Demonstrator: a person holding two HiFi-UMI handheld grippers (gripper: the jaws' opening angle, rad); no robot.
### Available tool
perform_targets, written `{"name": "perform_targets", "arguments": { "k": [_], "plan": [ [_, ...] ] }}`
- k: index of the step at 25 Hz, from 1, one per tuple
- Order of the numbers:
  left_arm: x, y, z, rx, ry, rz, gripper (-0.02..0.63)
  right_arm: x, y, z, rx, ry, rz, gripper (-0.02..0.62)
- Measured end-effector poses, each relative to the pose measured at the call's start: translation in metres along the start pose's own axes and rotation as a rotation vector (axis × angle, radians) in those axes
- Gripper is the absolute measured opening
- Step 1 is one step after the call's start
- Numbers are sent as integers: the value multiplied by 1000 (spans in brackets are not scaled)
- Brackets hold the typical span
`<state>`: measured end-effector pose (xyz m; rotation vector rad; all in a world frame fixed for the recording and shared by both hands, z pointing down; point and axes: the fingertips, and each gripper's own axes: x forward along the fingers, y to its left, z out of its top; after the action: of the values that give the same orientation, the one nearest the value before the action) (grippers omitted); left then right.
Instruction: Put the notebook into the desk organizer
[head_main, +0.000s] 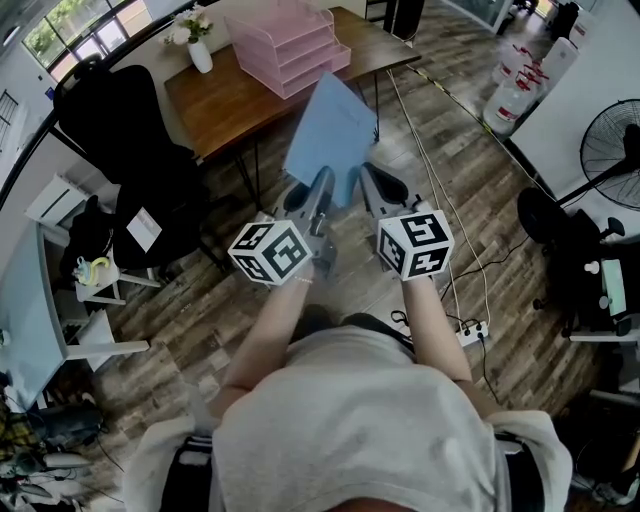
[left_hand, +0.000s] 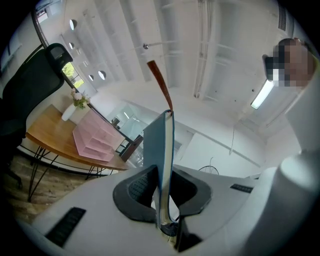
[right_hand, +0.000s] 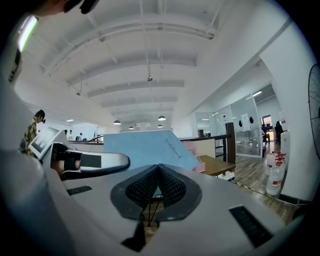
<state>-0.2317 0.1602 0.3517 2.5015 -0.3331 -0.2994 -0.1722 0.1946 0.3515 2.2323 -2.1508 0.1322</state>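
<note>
A light blue notebook (head_main: 330, 135) is held up in the air, clamped at its lower edge by my left gripper (head_main: 322, 188), which is shut on it. In the left gripper view the notebook (left_hand: 165, 150) stands edge-on between the pads, and a brown ribbon (left_hand: 159, 85) sticks up from its top. My right gripper (head_main: 376, 188) hovers just right of the notebook, shut with nothing between its pads (right_hand: 158, 172). Its view shows the notebook's cover (right_hand: 145, 145) side-on. The pink desk organizer (head_main: 285, 45) stands on the wooden desk (head_main: 230, 100) further ahead, and it also shows as the organizer (left_hand: 92, 137) in the left gripper view.
A white vase of flowers (head_main: 198, 45) stands on the desk left of the organizer. A black office chair (head_main: 110, 115) is at the left. Cables and a power strip (head_main: 470, 332) lie on the wood floor. A fan (head_main: 615, 140) and water bottles (head_main: 520, 85) are at the right.
</note>
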Motion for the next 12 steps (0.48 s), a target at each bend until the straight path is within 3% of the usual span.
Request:
{"name": "perform_targets", "arguments": {
  "k": [12],
  "plan": [
    [36,0,-28,-33,18,-10,63,-19,-59,-30,50,20,-69,9]
  ]
}}
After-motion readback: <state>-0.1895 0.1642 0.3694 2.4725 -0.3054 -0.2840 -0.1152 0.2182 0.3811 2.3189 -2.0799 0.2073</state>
